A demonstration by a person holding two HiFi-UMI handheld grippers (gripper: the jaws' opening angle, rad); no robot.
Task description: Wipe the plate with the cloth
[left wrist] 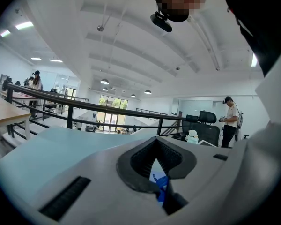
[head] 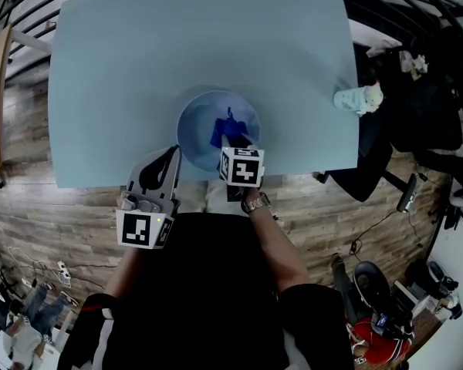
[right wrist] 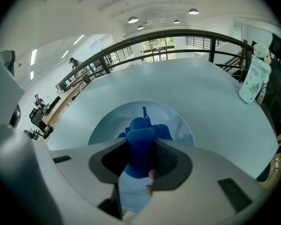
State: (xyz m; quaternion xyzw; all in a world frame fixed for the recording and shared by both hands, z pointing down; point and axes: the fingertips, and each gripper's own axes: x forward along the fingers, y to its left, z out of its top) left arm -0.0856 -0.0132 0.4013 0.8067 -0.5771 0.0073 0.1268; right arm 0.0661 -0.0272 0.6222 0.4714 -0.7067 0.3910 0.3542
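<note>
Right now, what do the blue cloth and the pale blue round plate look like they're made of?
Blue cloth: soft woven or microfibre fabric, matt; it bunches and folds in the right gripper. Pale blue round plate: probably glazed ceramic or melamine; smooth, with a faint sheen.

No legible text; print on white bottle (right wrist: pixel 254 81) possibly present, too small.

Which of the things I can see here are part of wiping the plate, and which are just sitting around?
In the job: plate, blue cloth on it, right gripper holding the cloth, left gripper at the plate's rim.
Lying about: white bottle at the table's right edge.
</note>
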